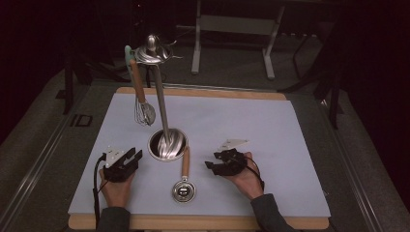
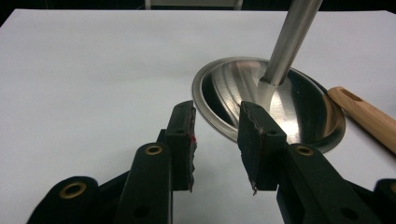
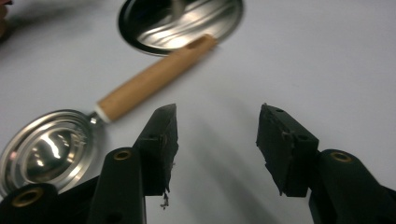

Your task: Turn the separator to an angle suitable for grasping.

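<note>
We find both the left gripper (image 1: 126,162) and right gripper (image 1: 218,163) parted and empty, ladle (image 1: 184,181) untouched, whisk (image 1: 141,99) already hung.

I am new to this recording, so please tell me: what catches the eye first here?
A tall steel stand rises from its round base mid-table, with a wooden-handled whisk hanging from its top. Just in front lies a wooden-handled metal scoop. The open left gripper and right gripper flank them, each empty.

Dim lab: covered table (image 1: 270,125) (metal stand (image 1: 232,29) behind).
</note>
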`<state>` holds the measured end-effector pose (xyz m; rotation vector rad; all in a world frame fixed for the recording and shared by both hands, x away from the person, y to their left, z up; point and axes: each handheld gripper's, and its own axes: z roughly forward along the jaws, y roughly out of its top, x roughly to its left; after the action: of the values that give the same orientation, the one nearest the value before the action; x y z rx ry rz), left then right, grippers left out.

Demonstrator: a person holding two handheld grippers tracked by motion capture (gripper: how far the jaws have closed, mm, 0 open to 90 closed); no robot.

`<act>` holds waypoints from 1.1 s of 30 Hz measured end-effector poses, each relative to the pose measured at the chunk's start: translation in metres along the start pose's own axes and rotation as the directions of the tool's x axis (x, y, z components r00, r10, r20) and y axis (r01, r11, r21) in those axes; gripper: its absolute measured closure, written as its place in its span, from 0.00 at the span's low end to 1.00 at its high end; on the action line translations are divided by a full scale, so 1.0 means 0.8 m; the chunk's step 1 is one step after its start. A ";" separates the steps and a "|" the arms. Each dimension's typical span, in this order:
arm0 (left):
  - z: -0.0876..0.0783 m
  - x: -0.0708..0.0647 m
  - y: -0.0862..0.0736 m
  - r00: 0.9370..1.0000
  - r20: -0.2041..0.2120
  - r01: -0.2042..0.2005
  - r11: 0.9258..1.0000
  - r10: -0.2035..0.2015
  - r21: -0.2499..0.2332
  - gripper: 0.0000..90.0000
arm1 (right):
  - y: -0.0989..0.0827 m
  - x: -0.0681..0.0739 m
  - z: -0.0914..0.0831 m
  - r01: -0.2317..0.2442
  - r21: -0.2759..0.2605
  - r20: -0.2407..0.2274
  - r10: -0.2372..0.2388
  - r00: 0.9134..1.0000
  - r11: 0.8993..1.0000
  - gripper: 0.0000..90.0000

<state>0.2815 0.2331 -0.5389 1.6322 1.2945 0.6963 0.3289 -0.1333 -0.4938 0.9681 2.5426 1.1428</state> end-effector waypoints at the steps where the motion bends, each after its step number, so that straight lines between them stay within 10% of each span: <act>1: 0.000 0.000 0.000 1.000 0.000 0.000 1.000 0.000 -0.001 0.75 | 0.002 0.005 0.004 0.005 0.005 -0.010 -0.005 1.000 1.000 0.52; 11: 0.000 0.000 0.000 1.000 0.004 0.001 1.000 -0.001 -0.003 0.75 | 0.018 0.053 0.047 0.025 0.057 -0.095 -0.019 0.995 0.998 0.49; 22: 0.000 0.001 0.000 1.000 0.004 0.006 1.000 -0.006 -0.001 0.75 | 0.016 0.078 0.086 0.020 0.119 -0.038 -0.015 0.999 0.993 0.42; 33: 0.000 0.000 0.000 1.000 0.005 0.006 1.000 -0.006 0.000 0.74 | 0.021 0.063 0.082 -0.013 0.148 -0.006 0.014 1.000 0.989 0.55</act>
<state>0.2817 0.2334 -0.5390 1.6288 1.2952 0.6881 0.3256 -0.0540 -0.5218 1.0179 2.6615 0.9734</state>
